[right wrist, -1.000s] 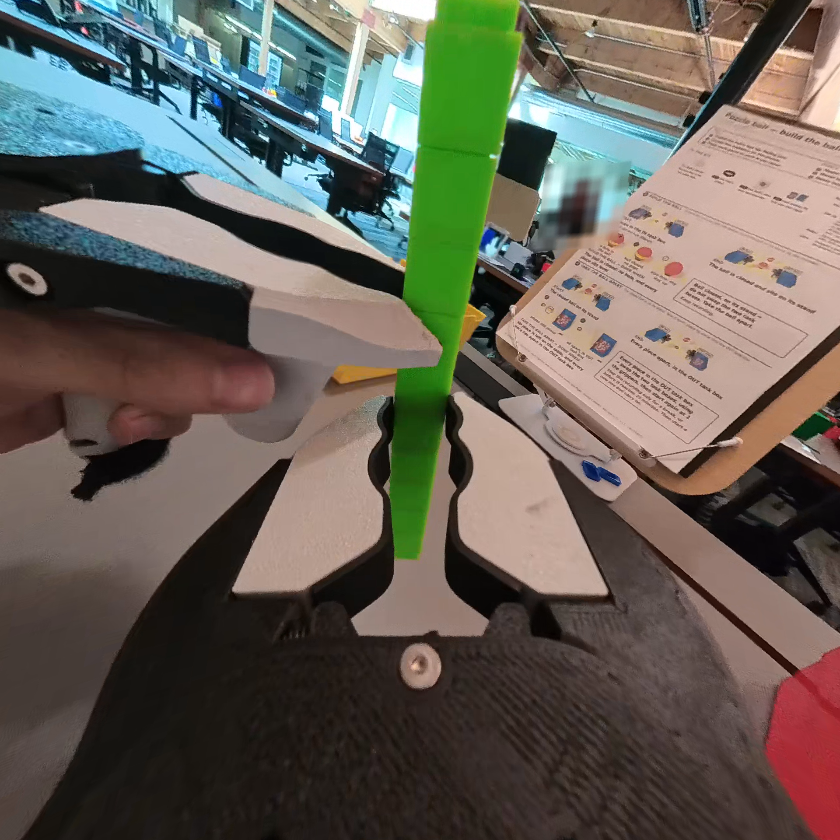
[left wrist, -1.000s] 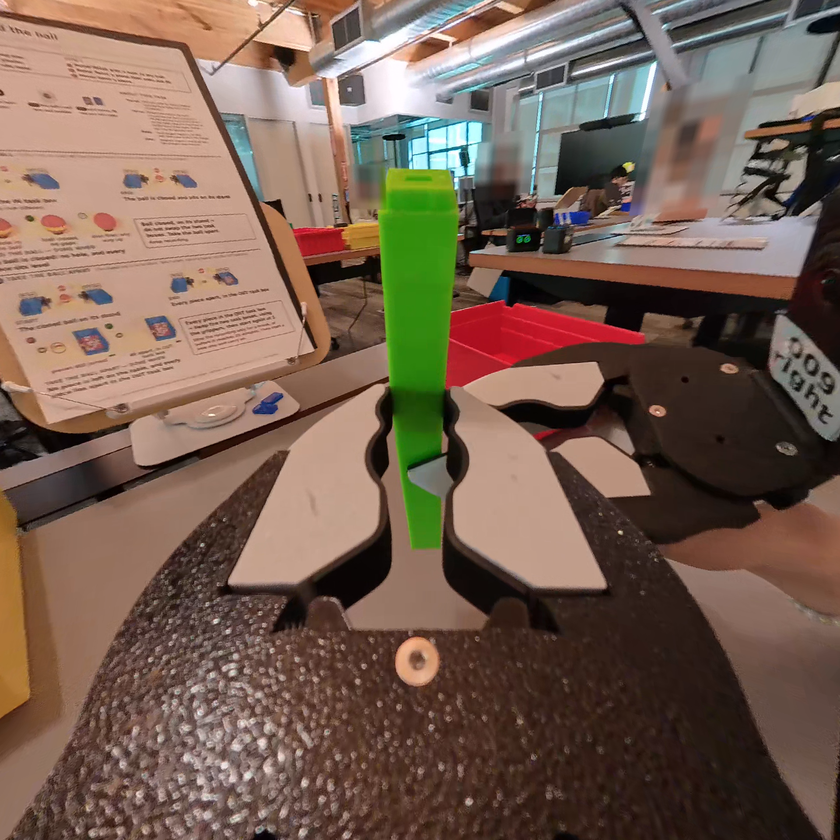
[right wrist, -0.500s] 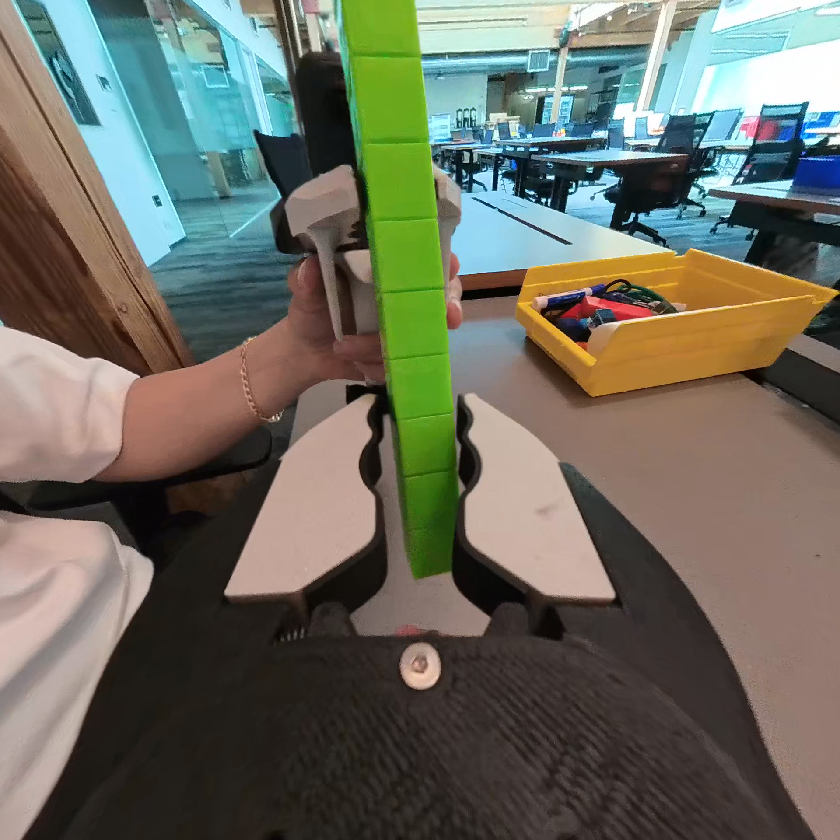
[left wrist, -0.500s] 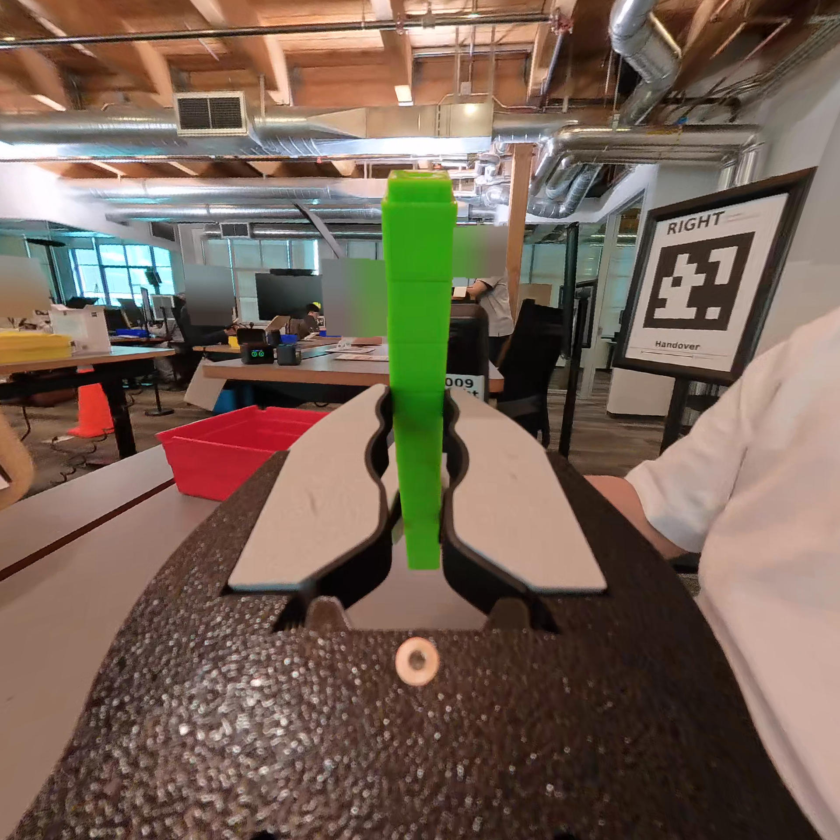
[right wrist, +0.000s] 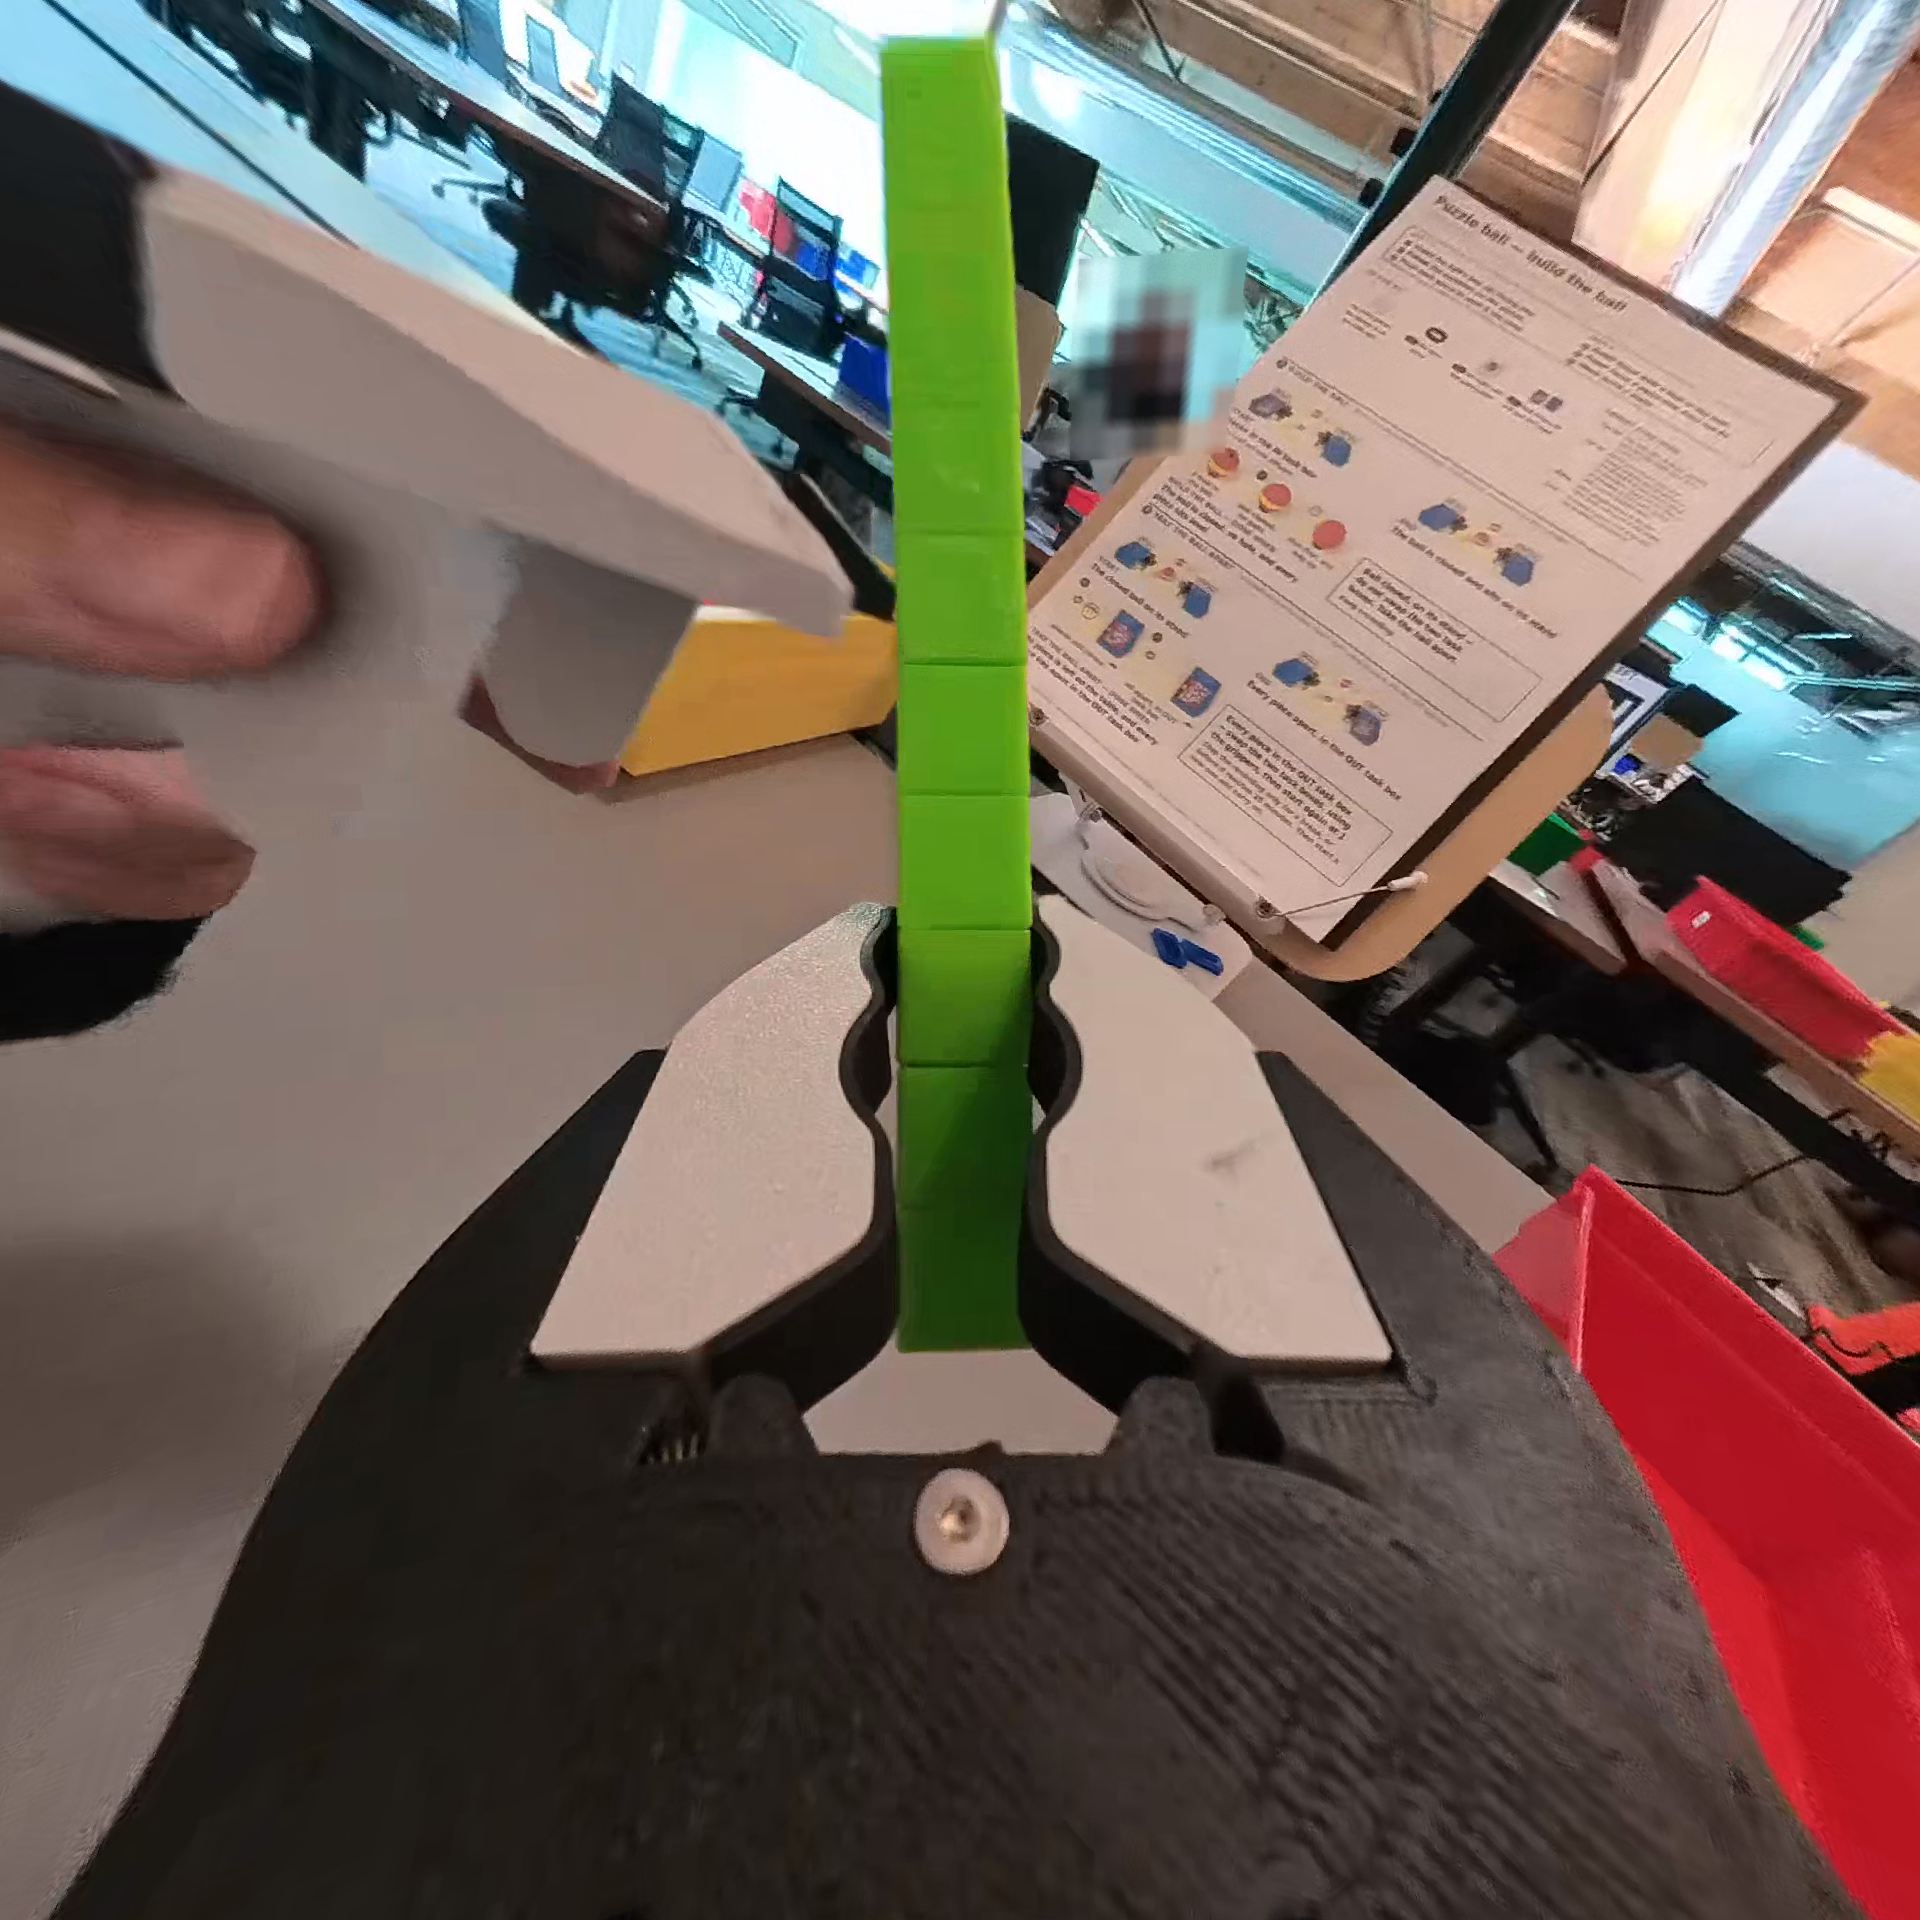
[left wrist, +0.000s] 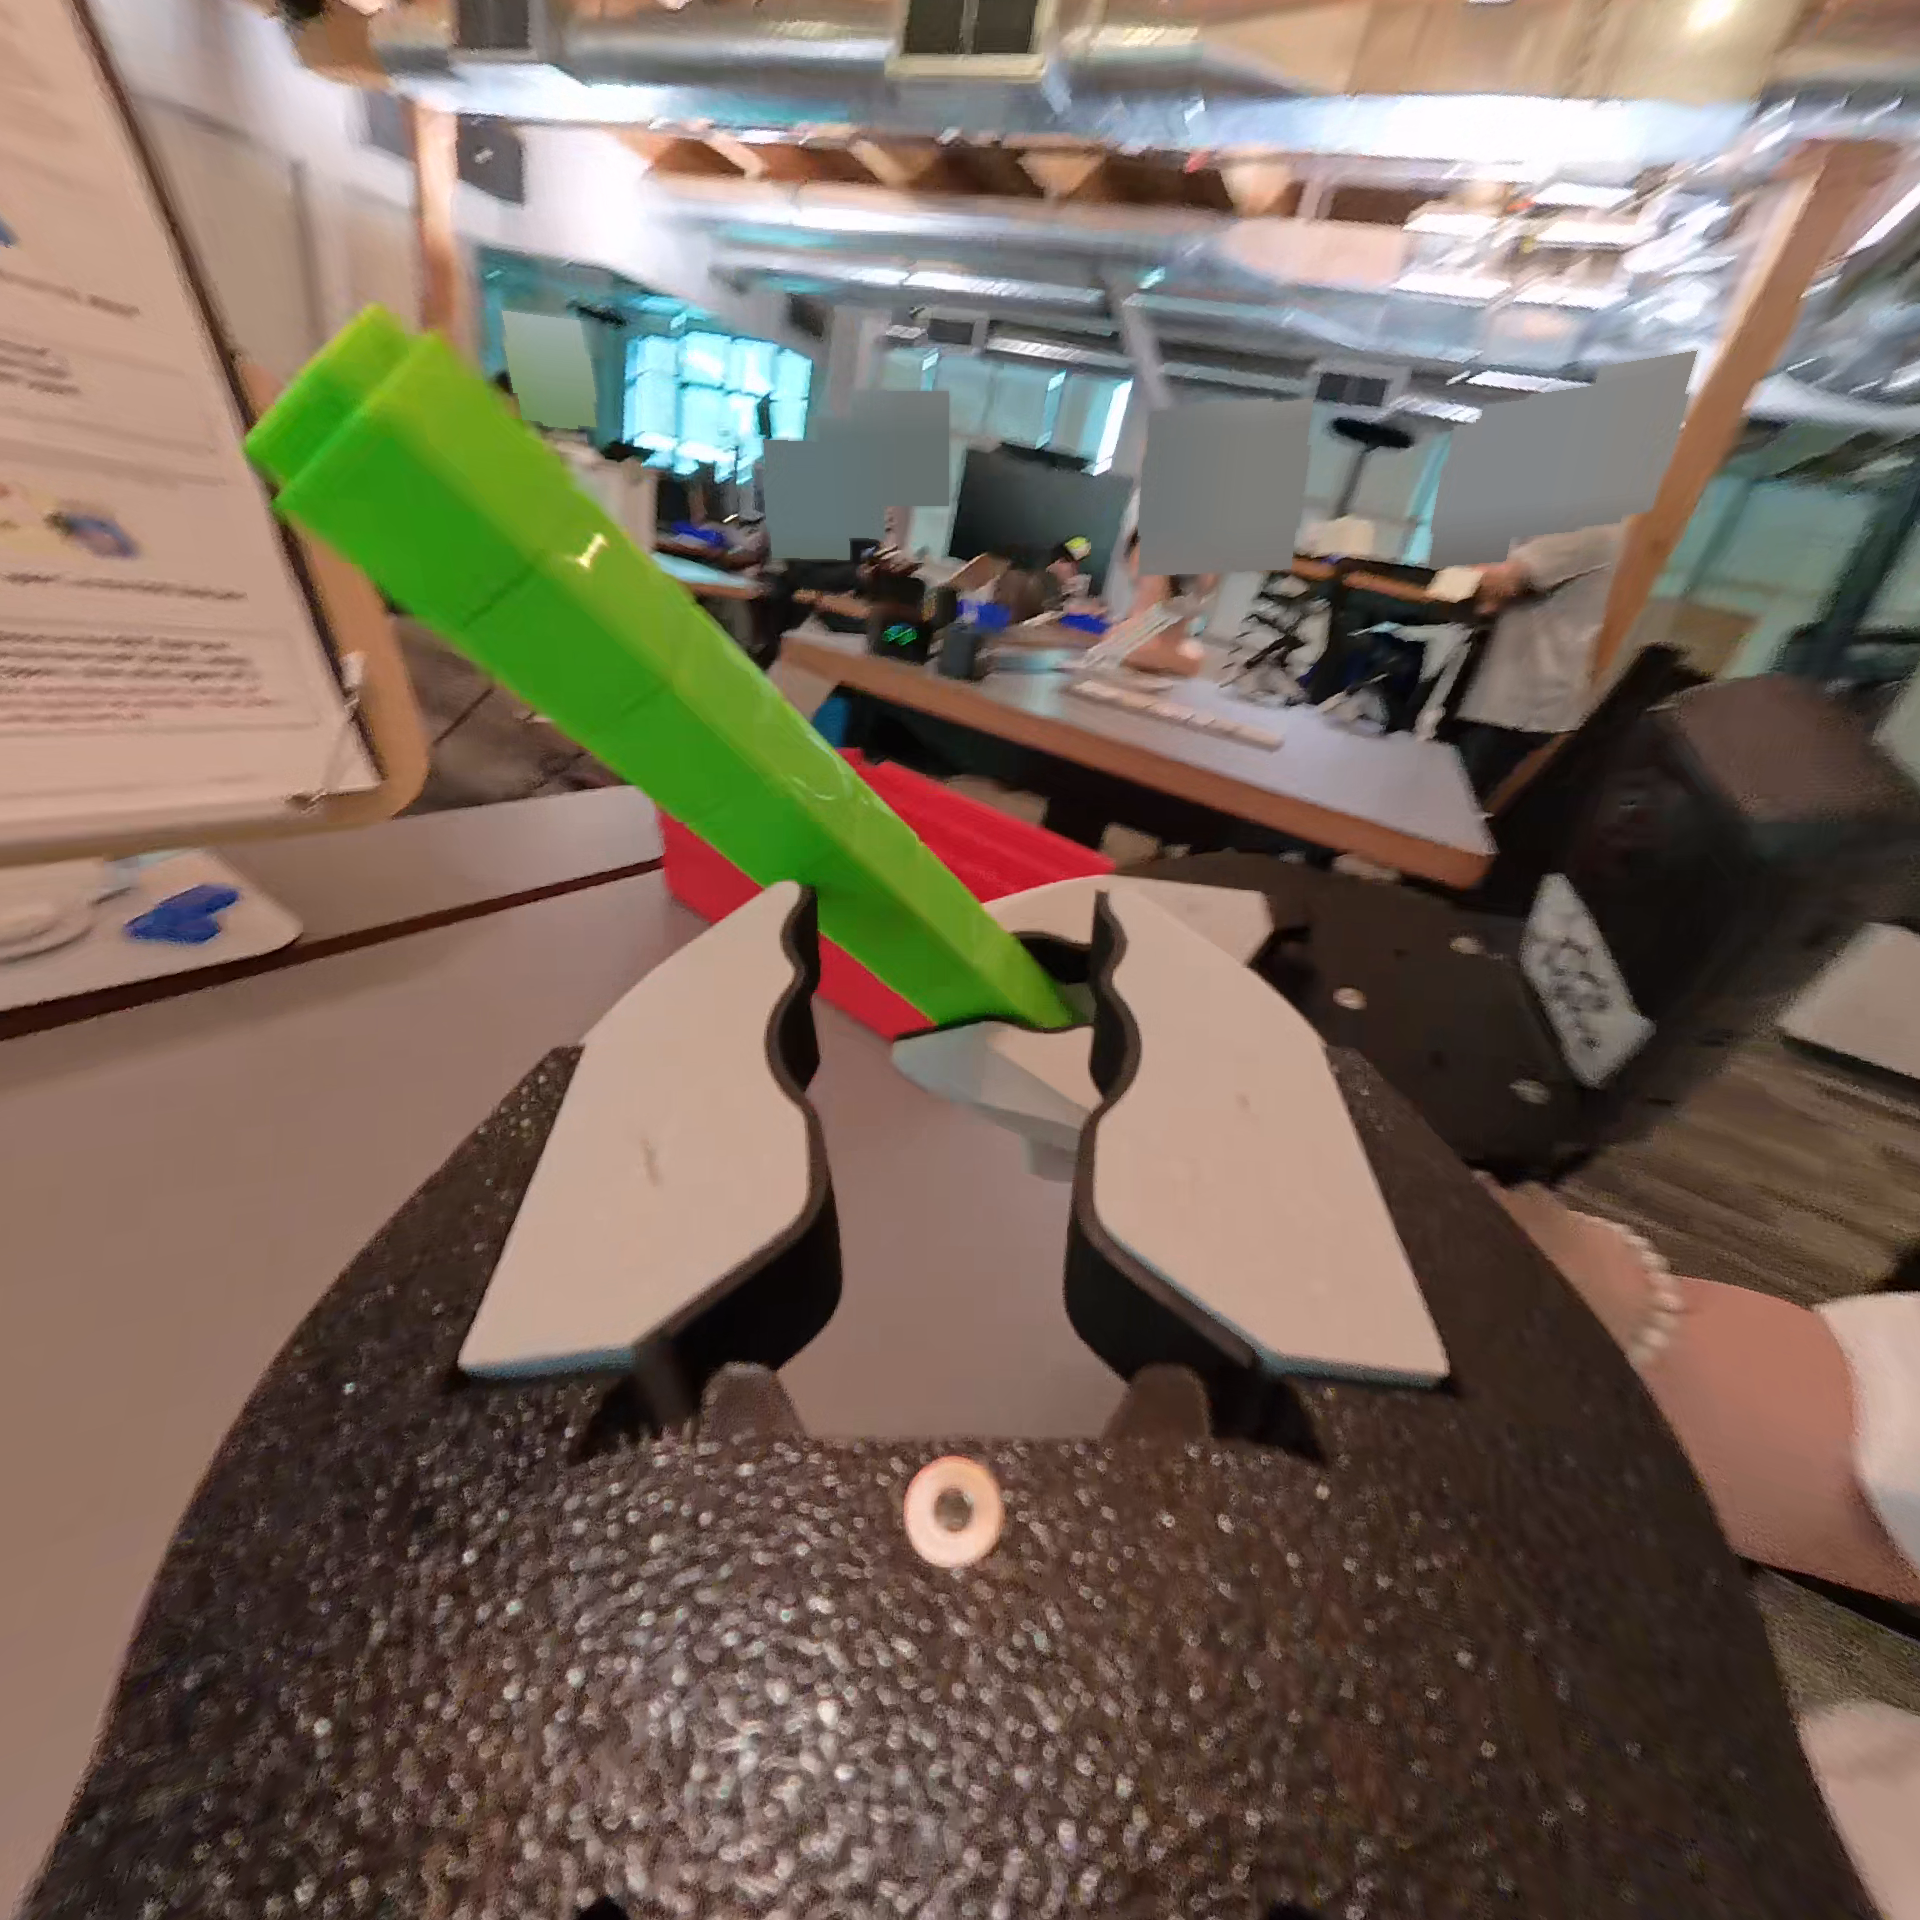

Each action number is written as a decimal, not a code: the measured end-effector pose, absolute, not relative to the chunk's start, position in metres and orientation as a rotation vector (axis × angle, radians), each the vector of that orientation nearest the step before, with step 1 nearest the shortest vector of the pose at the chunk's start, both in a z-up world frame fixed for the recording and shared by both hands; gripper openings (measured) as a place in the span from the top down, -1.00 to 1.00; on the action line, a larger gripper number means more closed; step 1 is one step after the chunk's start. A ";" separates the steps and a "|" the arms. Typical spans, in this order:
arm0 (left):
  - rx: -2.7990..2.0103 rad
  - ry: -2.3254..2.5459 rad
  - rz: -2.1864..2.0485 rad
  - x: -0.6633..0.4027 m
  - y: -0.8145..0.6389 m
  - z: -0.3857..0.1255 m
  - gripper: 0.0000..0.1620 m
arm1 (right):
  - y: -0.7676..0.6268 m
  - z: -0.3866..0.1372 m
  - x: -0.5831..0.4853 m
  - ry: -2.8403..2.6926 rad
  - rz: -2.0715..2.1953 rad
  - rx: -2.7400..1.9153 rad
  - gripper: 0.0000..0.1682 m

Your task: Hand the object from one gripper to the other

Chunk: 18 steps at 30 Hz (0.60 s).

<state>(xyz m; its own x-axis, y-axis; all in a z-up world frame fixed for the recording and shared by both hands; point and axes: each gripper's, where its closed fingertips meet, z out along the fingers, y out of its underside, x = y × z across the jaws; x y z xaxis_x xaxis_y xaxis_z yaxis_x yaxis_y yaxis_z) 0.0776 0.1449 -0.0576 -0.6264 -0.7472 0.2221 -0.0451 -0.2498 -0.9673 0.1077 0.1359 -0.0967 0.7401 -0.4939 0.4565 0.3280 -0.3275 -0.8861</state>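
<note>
The right gripper [right wrist: 961, 1039] pinches the green bar [right wrist: 961, 727] near its lower end, its pale fingers pressed against both flat sides, and the bar's long axis runs straight out ahead of that gripper. The left gripper [left wrist: 951, 987] stands spread, its fingers well apart with bare gap between them and nothing in its grasp. From it, the same green bar [left wrist: 623, 665] lies just ahead and to the right, slanting up and away to the left, its lower end near the right finger's tip. My read is that the handover rests with the right side, and the left one needs only to draw clear sideways.

The bar looks like hard, glossy plastic, square in section, built of stacked cubes with visible seams. The gripper bodies are rough black foam-like shells with smooth grey plates. Beyond lie a grey table [left wrist: 208, 1143], a red bin [left wrist: 935, 842], a yellow bin [right wrist: 748, 686] and an instruction board [right wrist: 1434, 582].
</note>
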 end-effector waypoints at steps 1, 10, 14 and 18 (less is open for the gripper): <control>-1.002 1.528 -1.875 0.082 0.147 -0.064 0.38 | 0.138 -0.099 0.106 0.126 -0.831 -1.726 0.74; -1.200 1.565 -1.876 0.096 0.150 -0.090 0.27 | 0.144 -0.103 0.100 0.083 -0.856 -1.741 0.74; -1.209 1.572 -1.962 0.096 0.143 -0.092 0.50 | 0.149 -0.109 0.096 0.063 -0.841 -1.750 0.74; -1.175 1.574 -2.046 0.095 0.140 -0.091 0.62 | 0.149 -0.110 0.094 0.060 -0.822 -1.749 0.74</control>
<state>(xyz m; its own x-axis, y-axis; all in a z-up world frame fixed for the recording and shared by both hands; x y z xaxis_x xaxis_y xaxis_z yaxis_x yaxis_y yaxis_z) 0.0948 0.1403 -0.0907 -0.6184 -0.6659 0.4174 -0.2328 -0.3520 -0.9066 0.0941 0.1488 -0.1096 0.7537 -0.4356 0.4922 0.3594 -0.3538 -0.8635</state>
